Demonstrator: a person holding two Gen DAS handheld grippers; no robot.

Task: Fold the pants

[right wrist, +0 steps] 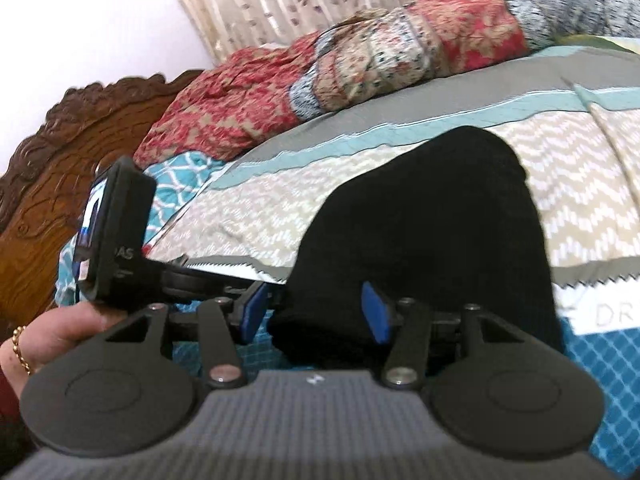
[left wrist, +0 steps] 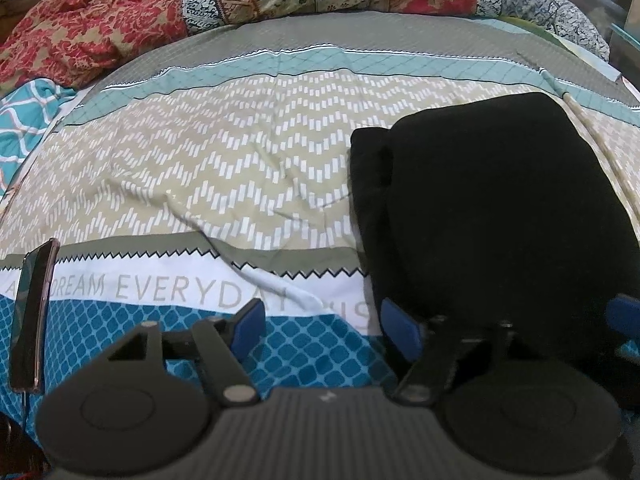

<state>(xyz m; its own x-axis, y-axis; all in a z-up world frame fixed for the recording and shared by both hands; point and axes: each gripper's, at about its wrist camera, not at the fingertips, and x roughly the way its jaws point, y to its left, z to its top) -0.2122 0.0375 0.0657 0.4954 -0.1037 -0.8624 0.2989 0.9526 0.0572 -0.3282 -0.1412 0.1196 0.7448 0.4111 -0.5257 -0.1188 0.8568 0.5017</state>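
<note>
Black gripper (right wrist: 314,314) linkage, blue pads (right wrist: 376,312), silver screws, ribbed grey body.

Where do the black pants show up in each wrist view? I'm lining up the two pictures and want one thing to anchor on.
Left wrist: black pants, folded into a bundle, fill the right half on the bedsheet.
Right wrist: they lie at the centre, reaching down between the open right gripper fingers.
Shared landmark: the red floral quilt along the far side of the bed.
</note>
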